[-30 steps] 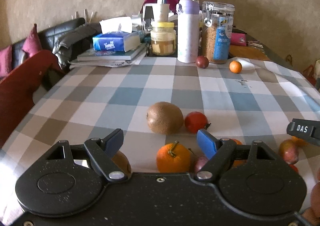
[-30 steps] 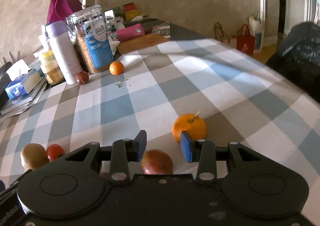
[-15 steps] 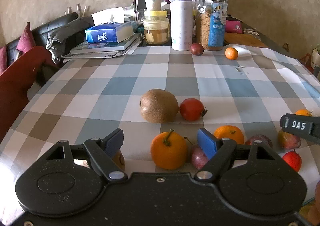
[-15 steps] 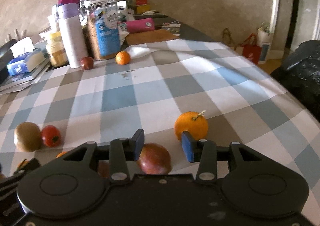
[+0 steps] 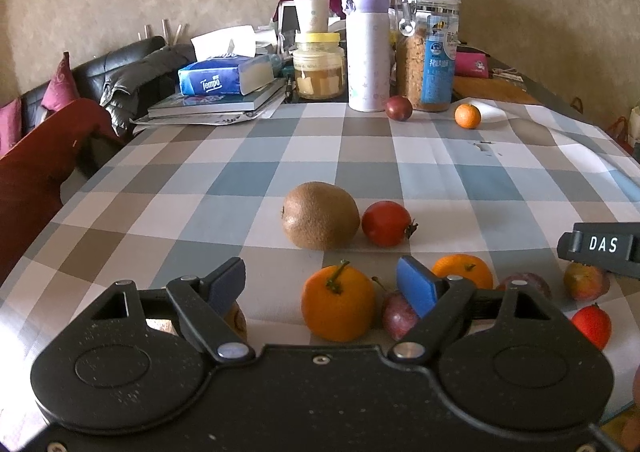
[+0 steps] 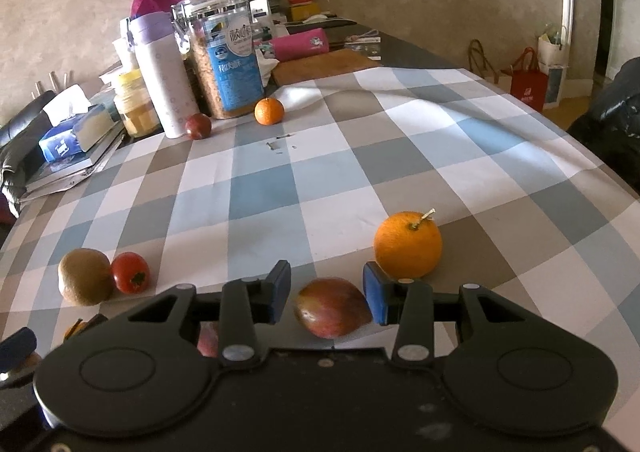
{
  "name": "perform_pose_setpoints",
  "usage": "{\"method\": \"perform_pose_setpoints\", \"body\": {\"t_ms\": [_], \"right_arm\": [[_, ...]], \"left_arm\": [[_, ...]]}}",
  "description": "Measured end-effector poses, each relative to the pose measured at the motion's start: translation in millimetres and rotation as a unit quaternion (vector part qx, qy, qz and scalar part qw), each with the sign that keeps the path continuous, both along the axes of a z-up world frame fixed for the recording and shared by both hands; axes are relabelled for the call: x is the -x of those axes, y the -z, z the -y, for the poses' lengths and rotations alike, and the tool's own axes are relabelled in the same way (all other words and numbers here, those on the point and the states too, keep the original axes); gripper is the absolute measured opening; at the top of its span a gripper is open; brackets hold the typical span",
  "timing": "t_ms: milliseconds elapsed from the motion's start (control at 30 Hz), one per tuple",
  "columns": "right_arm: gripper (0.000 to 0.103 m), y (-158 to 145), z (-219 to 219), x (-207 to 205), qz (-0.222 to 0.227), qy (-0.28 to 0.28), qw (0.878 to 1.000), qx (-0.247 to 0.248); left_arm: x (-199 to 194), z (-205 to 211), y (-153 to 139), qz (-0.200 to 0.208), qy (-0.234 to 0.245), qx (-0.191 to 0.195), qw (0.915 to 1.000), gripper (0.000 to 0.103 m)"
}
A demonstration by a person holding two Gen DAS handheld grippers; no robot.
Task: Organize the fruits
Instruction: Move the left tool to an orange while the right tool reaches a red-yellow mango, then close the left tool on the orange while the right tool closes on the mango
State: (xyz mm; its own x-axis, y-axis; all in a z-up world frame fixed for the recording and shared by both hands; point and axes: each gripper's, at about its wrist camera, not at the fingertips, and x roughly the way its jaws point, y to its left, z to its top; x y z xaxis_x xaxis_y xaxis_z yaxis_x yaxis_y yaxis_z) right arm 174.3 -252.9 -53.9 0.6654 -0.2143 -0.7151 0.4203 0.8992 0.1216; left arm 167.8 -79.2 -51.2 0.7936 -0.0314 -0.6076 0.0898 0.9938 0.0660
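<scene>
Fruits lie scattered on a checked tablecloth (image 5: 248, 188), most in a near cluster, two far off by the jars.

Left wrist view: the left gripper (image 5: 320, 284) is open and its jaws are widening at this moment. A stemmed orange (image 5: 338, 306) sits on the cloth between the blue pads, nearer the right one, touched by neither. A purple-red fruit (image 5: 396, 316), likely a passion fruit, is half hidden behind the right pad. Beyond: a kiwi (image 5: 320, 215) touching or just beside a red tomato-like fruit (image 5: 386, 223). Right of the pad, a second orange (image 5: 462, 271). Far: a dark round fruit (image 5: 399, 108) against a cereal jar (image 5: 428, 52), a small mandarin (image 5: 467, 116) near it. The right gripper's body shows at the right edge.

Right wrist view: the right gripper (image 6: 326, 294) is open, with a red-yellow fruit (image 6: 330, 312), a small apple perhaps, resting between the pads. There is a clear gap on the left; the right pad is very close, and contact there is hard to judge. A large orange (image 6: 408, 244) sits just beyond the right pad.

Judged step: gathering like with like; both grippers appear between a release and a fresh pick. Next move calls for centring the left pads on the stemmed orange before closing, clear of the purple fruit.
</scene>
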Motion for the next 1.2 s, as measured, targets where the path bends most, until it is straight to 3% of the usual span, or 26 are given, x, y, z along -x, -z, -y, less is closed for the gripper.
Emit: {"method": "perform_pose_setpoints", "body": {"t_ms": [367, 567, 900, 1200], "right_arm": [[0.043, 4, -7, -2, -0.005, -0.02, 0.999, 0.032], [0.043, 6, -12, -3, -0.017, -0.026, 0.998, 0.056], [0.041, 7, -19, 0, -0.007, -0.032, 0.997, 0.073], [0.039, 6, -12, 2, 0.009, -0.028, 0.998, 0.055]], "left_arm": [[-2, 0, 1, 0.0, 0.014, -0.007, 0.9999, 0.088], [4, -4, -2, -0.01, 0.032, 0.024, 0.9991, 0.088], [14, 10, -3, 0.008, 0.063, 0.003, 0.998, 0.088], [14, 6, -3, -0.004, 0.07, 0.027, 0.9971, 0.088]]}}
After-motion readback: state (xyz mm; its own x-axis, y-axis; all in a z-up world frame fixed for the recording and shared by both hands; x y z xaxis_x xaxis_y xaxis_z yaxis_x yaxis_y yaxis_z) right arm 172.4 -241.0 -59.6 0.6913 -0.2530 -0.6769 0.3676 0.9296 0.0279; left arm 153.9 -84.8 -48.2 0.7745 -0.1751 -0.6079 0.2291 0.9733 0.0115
